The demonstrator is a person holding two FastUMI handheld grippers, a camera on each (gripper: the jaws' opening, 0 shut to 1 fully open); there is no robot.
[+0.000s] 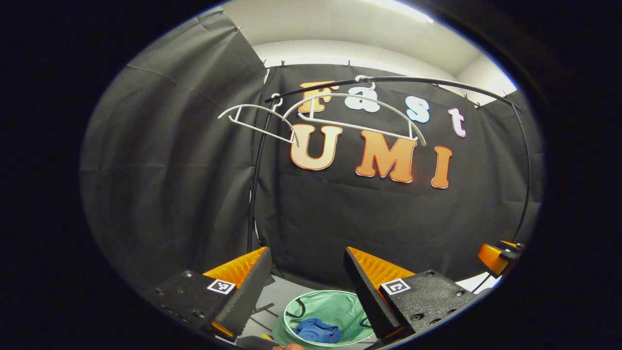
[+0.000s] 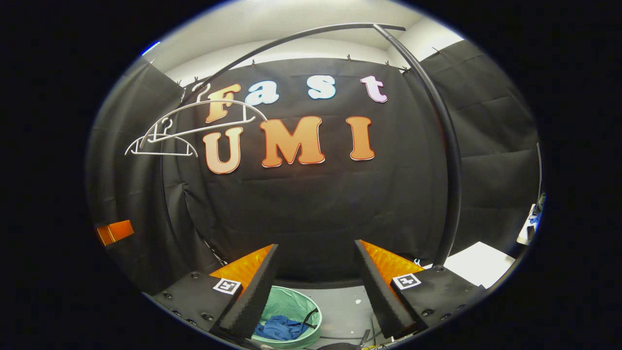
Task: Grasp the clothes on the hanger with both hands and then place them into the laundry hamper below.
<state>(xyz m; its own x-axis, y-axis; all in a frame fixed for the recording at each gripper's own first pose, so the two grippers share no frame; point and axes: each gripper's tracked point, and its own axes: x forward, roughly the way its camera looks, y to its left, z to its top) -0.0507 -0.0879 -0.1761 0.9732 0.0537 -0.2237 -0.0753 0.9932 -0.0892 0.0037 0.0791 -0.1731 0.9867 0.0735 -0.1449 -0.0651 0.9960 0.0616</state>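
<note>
The left gripper and the right gripper both stood wide open and held nothing, above the green hamper, where the blue clothes lay inside, and two bare white hangers hung high over it.

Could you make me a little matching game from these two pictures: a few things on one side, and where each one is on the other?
Things:
1. crumpled blue garment
2. two bare white plastic hangers
3. round pale green fabric laundry hamper
4. left gripper

Places or states:
A. hooked on the curved black rail
B. standing on the floor below
C. lying inside the hamper
D. open, holding nothing

Pairs: 1-C, 2-A, 3-B, 4-D
</note>
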